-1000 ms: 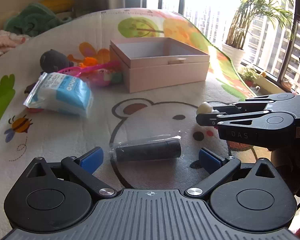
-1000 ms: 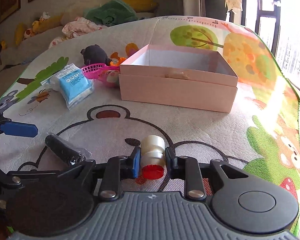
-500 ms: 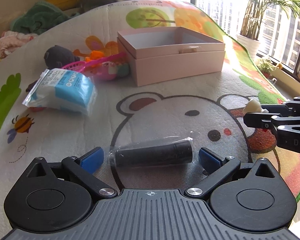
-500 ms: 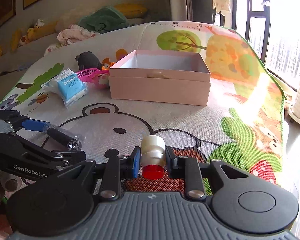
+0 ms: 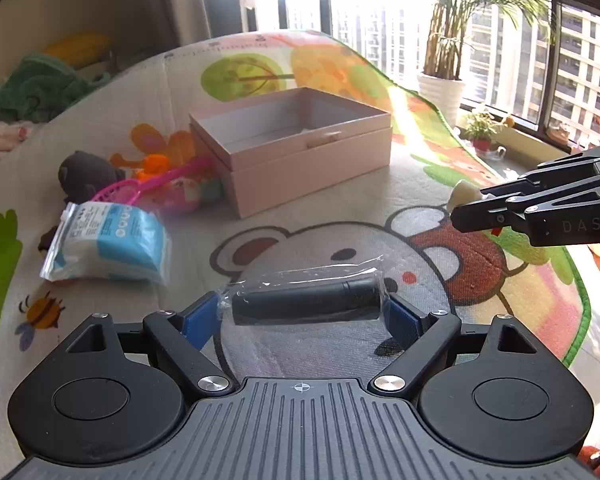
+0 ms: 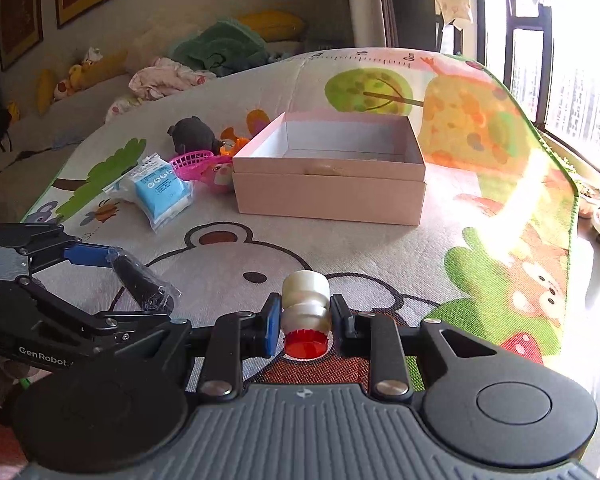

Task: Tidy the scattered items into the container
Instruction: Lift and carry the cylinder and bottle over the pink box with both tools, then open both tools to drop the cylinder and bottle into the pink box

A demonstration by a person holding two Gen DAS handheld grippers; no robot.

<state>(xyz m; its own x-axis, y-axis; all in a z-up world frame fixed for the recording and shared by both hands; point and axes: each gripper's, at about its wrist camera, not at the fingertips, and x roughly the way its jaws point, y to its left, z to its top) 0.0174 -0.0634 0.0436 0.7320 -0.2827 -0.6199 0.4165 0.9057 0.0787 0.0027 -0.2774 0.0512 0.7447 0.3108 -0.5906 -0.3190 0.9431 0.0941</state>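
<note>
Sunny room, big windows and a potted palm at the upper right, and everything sits on a cartoon play mat with a bear face printed in the middle.

What's new: your left gripper has just been closing, and its blue pads now sit right at both ends of the black cylinder in its clear wrapper. In the older frames the pads stood wide of it with the tube lying on the mat; now it looks clamped end to end and, judging from the right wrist view, raised off the mat. Your right gripper has kept its tight pinch on the little white bottle with the red cap and has come up a bit too. So both hands look loaded, and the next leg is carrying to the pink box, which stands open at upper centre of both views.

Stuff notes: the crinkly film is slippery, and the cylinder is smooth and rigid-looking, so an end grip could skid. The bottle is waisted, glossy plastic. The box is matte cardboard with straight walls. Still out at the left: a soft blue-and-white packet, a pink mesh basket and a dark plush toy.
</note>
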